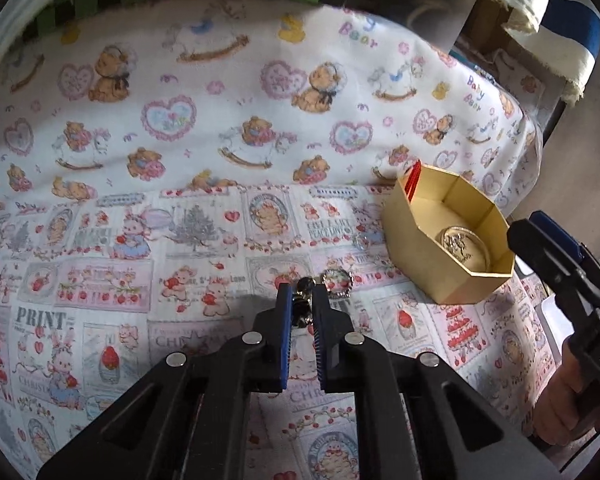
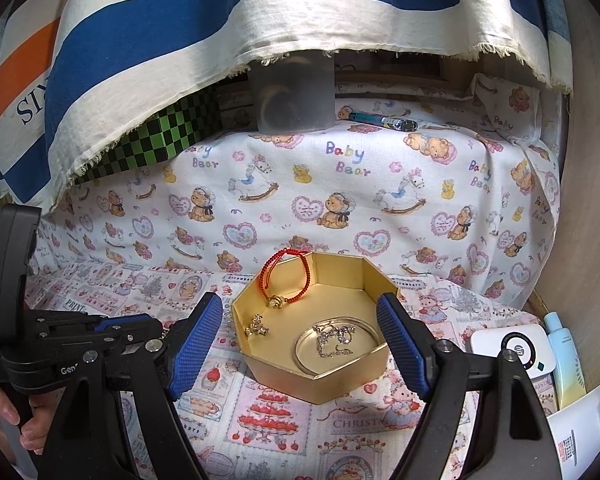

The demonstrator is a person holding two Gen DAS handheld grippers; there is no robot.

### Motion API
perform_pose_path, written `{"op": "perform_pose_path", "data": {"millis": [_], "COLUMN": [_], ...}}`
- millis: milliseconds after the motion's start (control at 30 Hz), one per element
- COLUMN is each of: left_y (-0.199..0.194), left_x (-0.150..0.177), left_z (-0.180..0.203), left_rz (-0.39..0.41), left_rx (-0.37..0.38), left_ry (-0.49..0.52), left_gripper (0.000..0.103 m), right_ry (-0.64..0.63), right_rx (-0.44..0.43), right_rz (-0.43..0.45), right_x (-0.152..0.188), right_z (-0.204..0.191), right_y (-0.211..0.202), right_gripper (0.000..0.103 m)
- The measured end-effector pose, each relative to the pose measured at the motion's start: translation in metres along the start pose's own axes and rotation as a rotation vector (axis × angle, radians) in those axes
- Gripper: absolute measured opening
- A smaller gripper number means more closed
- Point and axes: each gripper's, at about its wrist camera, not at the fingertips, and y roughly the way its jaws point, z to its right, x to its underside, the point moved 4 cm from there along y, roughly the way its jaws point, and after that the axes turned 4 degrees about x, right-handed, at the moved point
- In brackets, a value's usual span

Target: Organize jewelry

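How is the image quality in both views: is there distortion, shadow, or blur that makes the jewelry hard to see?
Left wrist view: strong fisheye bending with dark corners; the left gripper casts a soft shadow on the printed cloth, and the small piece between its fingers is blurred. Right wrist view: same bending; the gold box is evenly lit, so the red bracelet and silver chain read clearly.

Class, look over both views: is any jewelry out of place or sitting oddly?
Yes. The red bracelet hangs over the gold box wall, half in and half out. A round silver piece lies on the cloth outside the box, beside the left tool, which is shut on a small metal piece.
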Motion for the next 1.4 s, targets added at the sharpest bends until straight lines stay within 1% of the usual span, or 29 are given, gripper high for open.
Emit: {"op": "perform_pose_path", "data": {"millis": [133,233,333,400,467,600,700,767,833,900,967,1033,1100,1133,1167,1200,1233,1300,1333,1400], "left_y": [0.001,-0.004,-0.018,-0.031,-0.048,-0.081,-0.097,-0.102,-0.099,-0.092,-0.085,-0.082,-0.079,-0.079,-0.078,-0.078,-0.076,-0.073,-0.073,-0.073], "left_x": [0.002,-0.001,-0.005,-0.008,-0.01,-0.018,-0.022,-0.023,-0.025,-0.027,-0.026,-0.026,-0.026,-0.024,-0.024,-0.023,-0.022,-0.021,-0.02,-0.02], "left_z": [0.002,0.0,-0.003,-0.004,-0.003,0.005,0.003,-0.005,-0.015,-0.023,-0.03,-0.038,-0.045,-0.048,-0.052,-0.056,-0.06,-0.065,-0.067,-0.072], "left_rz": [-0.003,0.021,0.05,0.08,0.129,0.235,0.286,0.301,0.293,0.274,0.264,0.258,0.255,0.254,0.251,0.25,0.247,0.241,0.239,0.241], "left_rx": [-0.006,-0.001,0.009,-0.014,-0.043,-0.055,-0.064,-0.085,-0.097,-0.085,-0.099,-0.122,-0.137,-0.138,-0.142,-0.149,-0.158,-0.169,-0.176,-0.196], "left_ry": [0.007,-0.005,-0.027,-0.029,-0.018,0.002,0.008,-0.009,-0.049,-0.08,-0.099,-0.112,-0.129,-0.14,-0.154,-0.167,-0.182,-0.192,-0.192,-0.198], "left_gripper": [0.009,0.009,0.009,0.009,0.009,0.009,0.009,0.009,0.009,0.009,0.009,0.009,0.009,0.009,0.009,0.009,0.009,0.009,0.009,0.009], "right_ry": [0.001,0.004,0.003,0.0,-0.001,-0.009,-0.019,-0.023,-0.033,-0.049,-0.045,-0.026,-0.016,-0.023,-0.041,-0.06,-0.08,-0.111,-0.099,-0.056], "right_rx": [0.003,0.004,0.004,0.003,0.0,-0.003,-0.005,-0.008,-0.024,-0.053,-0.1,-0.158,-0.176,-0.147,-0.09,-0.068,-0.081,-0.099,-0.11,-0.145], "right_rz": [0.0,0.0,0.0,0.001,0.001,0.003,0.005,0.004,0.003,0.011,0.013,-0.024,-0.075,-0.109,-0.153,-0.192,-0.217,-0.298,-0.332,-0.424], "right_x": [0.0,0.0,0.0,0.0,0.0,0.0,0.0,0.001,0.002,0.002,-0.001,-0.005,-0.009,-0.011,-0.011,-0.011,-0.01,-0.007,-0.005,0.002], "right_z": [0.0,0.001,0.0,0.0,0.0,-0.003,-0.004,-0.005,-0.009,-0.017,-0.025,-0.034,-0.045,-0.051,-0.059,-0.068,-0.077,-0.093,-0.095,-0.099], "right_y": [0.0,0.0,0.0,-0.001,-0.001,-0.002,-0.003,-0.004,-0.006,-0.013,-0.021,-0.024,-0.02,-0.015,-0.008,-0.001,0.004,0.021,0.028,0.047], "right_gripper": [0.081,0.081,0.081,0.081,0.081,0.081,0.081,0.081,0.081,0.081,0.081,0.081,0.081,0.081,0.081,0.079,0.077,0.066,0.064,0.055]}}
